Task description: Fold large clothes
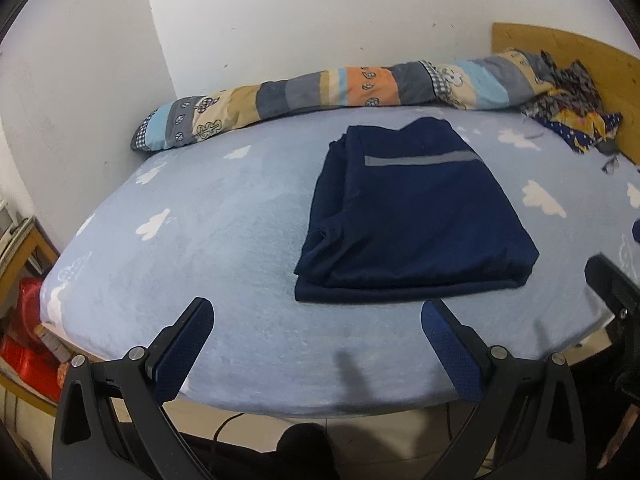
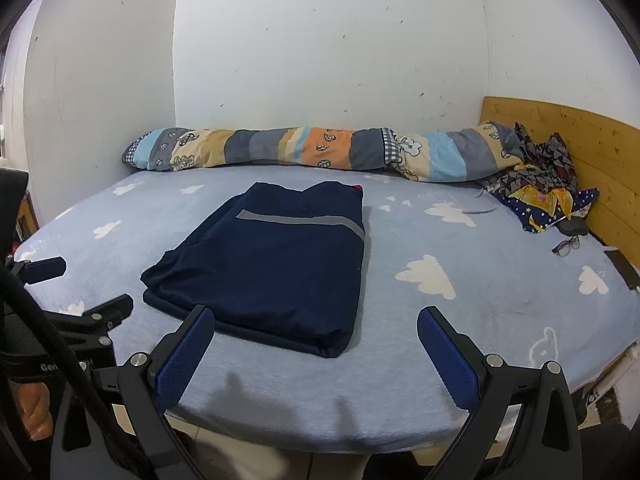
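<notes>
A navy garment (image 1: 412, 216) with a grey stripe lies folded into a flat rectangle on the light blue bed sheet (image 1: 224, 240). It also shows in the right wrist view (image 2: 272, 268). My left gripper (image 1: 318, 312) is open and empty, held above the bed's near edge, just short of the garment. My right gripper (image 2: 316, 320) is open and empty, its left finger (image 2: 188, 352) overlapping the garment's near edge in view. The left gripper also shows at the left of the right wrist view (image 2: 80, 288).
A rolled patterned quilt (image 2: 304, 152) lies along the far wall. Crumpled clothes (image 2: 544, 188), glasses (image 2: 566, 246) and a dark phone (image 2: 624, 268) lie by the wooden headboard (image 2: 580, 140). Red items (image 1: 24, 340) sit on a shelf left of the bed.
</notes>
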Action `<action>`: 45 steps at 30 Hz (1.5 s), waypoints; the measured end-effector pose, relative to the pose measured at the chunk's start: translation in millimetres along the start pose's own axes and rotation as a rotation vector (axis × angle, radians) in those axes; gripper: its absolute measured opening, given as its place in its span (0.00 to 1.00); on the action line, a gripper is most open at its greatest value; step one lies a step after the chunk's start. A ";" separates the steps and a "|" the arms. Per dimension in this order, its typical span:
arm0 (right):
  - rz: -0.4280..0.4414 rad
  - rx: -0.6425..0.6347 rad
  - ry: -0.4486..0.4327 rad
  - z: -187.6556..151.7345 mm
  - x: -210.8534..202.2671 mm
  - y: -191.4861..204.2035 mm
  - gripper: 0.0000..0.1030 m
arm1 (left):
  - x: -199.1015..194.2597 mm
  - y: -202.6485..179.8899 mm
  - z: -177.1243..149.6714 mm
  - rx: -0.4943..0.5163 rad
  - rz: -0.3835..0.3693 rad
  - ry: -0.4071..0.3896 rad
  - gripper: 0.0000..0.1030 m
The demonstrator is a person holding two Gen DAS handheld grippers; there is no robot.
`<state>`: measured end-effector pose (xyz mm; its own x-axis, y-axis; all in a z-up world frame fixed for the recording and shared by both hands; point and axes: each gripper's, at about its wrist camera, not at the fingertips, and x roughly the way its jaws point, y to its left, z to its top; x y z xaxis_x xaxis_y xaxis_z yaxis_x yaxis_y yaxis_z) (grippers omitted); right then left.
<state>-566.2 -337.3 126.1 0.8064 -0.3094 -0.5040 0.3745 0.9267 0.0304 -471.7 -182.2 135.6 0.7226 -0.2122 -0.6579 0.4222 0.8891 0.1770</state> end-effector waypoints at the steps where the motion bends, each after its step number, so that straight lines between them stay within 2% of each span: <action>1: 0.005 0.001 0.002 -0.2 0.2 -0.1 1.00 | 0.4 1.6 0.4 -0.008 0.004 0.001 1.00; 8: 0.039 -0.026 0.016 -2.4 1.1 9.2 1.00 | 3.8 8.0 1.9 -0.038 0.032 0.011 1.00; 15: 0.015 -0.064 0.058 -6.6 10.6 18.1 1.00 | 6.0 14.2 1.9 -0.062 0.029 0.028 1.00; 23: -0.051 -0.112 0.103 -11.4 20.2 23.6 1.00 | 6.2 9.5 0.0 -0.043 0.044 0.028 1.00; 45: -0.056 -0.148 0.154 -18.5 27.9 38.7 1.00 | 7.7 2.6 -2.2 -0.007 0.050 0.036 1.00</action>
<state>-537.6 -306.1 97.3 0.7023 -0.3357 -0.6277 0.3363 0.9337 -0.1230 -466.2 -180.6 129.4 0.7226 -0.1528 -0.6742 0.3822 0.9009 0.2055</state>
